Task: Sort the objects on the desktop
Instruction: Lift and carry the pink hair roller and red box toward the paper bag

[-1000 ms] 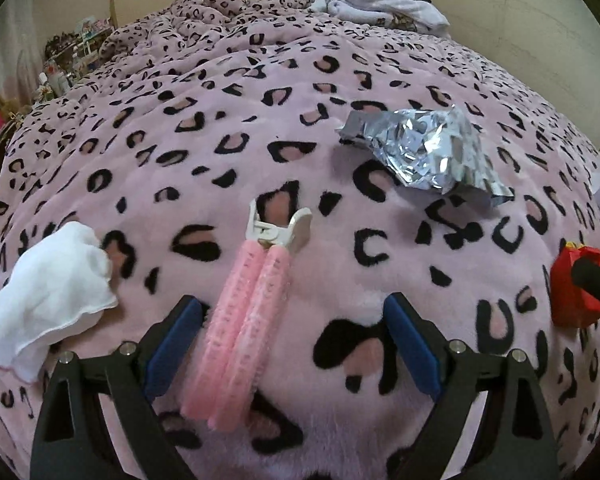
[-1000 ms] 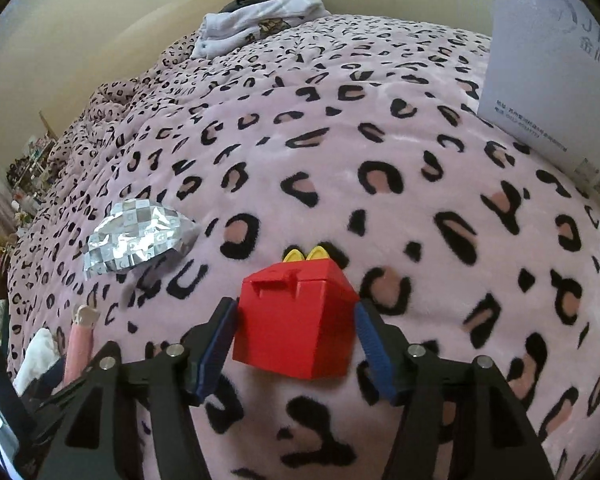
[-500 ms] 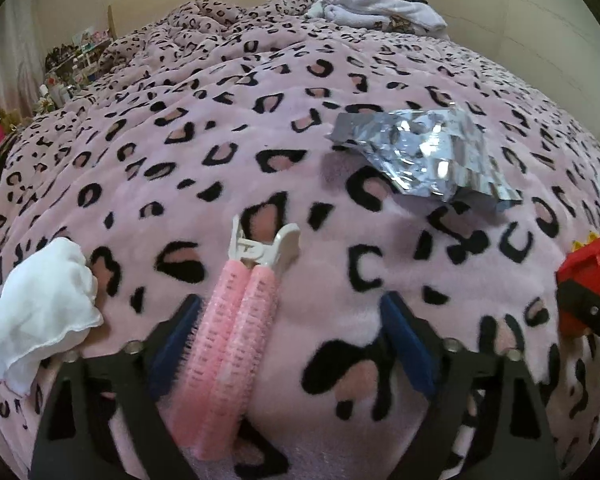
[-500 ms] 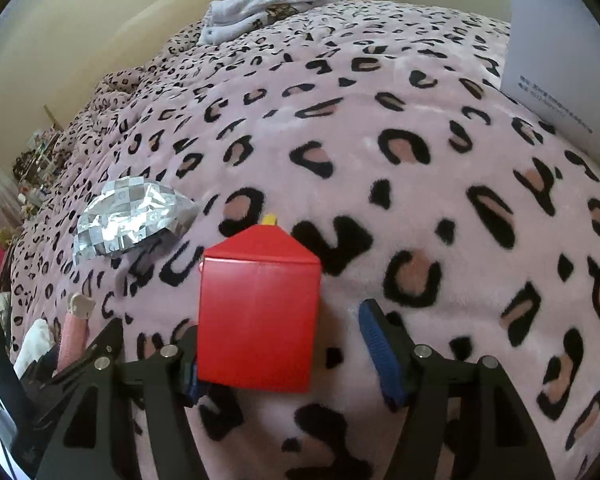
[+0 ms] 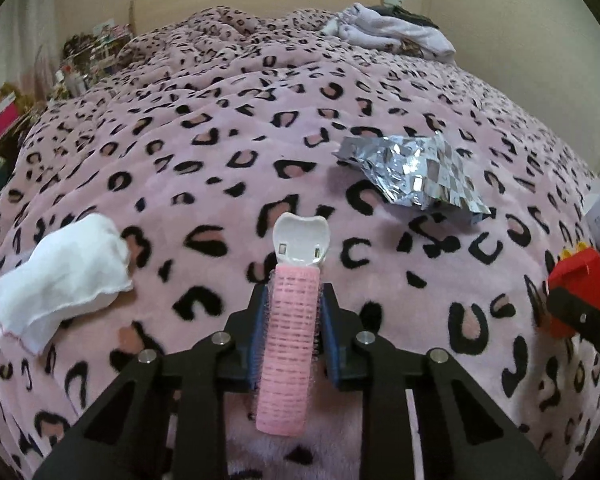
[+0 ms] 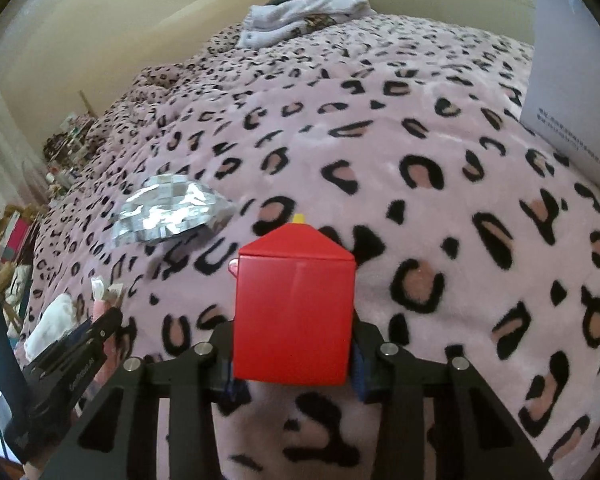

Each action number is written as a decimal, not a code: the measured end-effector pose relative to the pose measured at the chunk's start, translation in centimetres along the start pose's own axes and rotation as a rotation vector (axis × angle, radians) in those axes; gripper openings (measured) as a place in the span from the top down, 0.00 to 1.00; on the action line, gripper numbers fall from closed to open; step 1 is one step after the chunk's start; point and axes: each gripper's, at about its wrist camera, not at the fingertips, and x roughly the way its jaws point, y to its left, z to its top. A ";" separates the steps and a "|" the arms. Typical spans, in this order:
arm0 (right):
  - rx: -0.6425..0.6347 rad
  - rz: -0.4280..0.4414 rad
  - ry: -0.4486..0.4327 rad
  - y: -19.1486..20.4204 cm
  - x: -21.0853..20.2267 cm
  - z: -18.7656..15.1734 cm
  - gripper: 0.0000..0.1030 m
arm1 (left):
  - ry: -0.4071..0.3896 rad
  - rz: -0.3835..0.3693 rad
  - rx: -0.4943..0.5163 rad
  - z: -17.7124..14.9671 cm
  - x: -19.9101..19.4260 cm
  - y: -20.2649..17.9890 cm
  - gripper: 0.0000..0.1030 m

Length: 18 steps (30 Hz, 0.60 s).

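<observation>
A pink hair roller with a white clip end (image 5: 288,344) stands between the blue pads of my left gripper (image 5: 294,300), which is shut on it, just above the leopard-print blanket (image 5: 220,140). The red box (image 6: 294,312) with a yellow tip at its far end fills the gap of my right gripper (image 6: 295,368). Its jaws are closing, and the pads press on both sides of the box. In the left wrist view the red box (image 5: 576,284) shows at the right edge with a black finger across it. The left gripper (image 6: 88,344) appears low on the left of the right wrist view.
A crumpled silver foil bag (image 5: 412,172) lies beyond both grippers. A white cloth (image 5: 60,276) lies to the left. Folded clothes (image 5: 392,32) sit at the far end of the bed. A white box (image 6: 572,60) stands on the right; a cluttered shelf (image 5: 80,60) is on the far left.
The left jaws swung in from wide apart and closed on the pink roller, now centred and raised slightly. The right jaws narrowed onto the red box, which sits squarer between them.
</observation>
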 end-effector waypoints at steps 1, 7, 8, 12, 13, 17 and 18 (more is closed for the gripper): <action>-0.012 0.002 -0.003 0.2 -0.3 -0.1 0.60 | -0.003 0.000 -0.014 -0.1 -0.4 0.3 0.76; -0.071 0.022 -0.011 1.1 -2.5 -0.9 0.60 | -0.025 0.013 -0.037 -0.4 -2.6 0.6 0.77; -0.075 0.023 -0.012 1.1 -2.8 -0.9 0.60 | -0.025 0.016 -0.038 -0.5 -2.8 0.6 0.77; -0.085 0.025 -0.013 1.2 -3.9 -1.2 0.60 | -0.031 0.023 -0.046 -0.8 -4.2 0.4 0.77; -0.086 0.026 -0.013 1.2 -4.2 -1.2 0.60 | -0.032 0.022 -0.053 -0.9 -4.6 0.5 0.77; -0.093 0.032 -0.018 1.4 -5.1 -1.5 0.60 | -0.037 0.018 -0.074 -1.3 -6.4 0.4 0.77; -0.097 0.034 -0.019 1.5 -5.4 -1.5 0.60 | -0.040 0.021 -0.074 -1.4 -6.9 0.2 0.77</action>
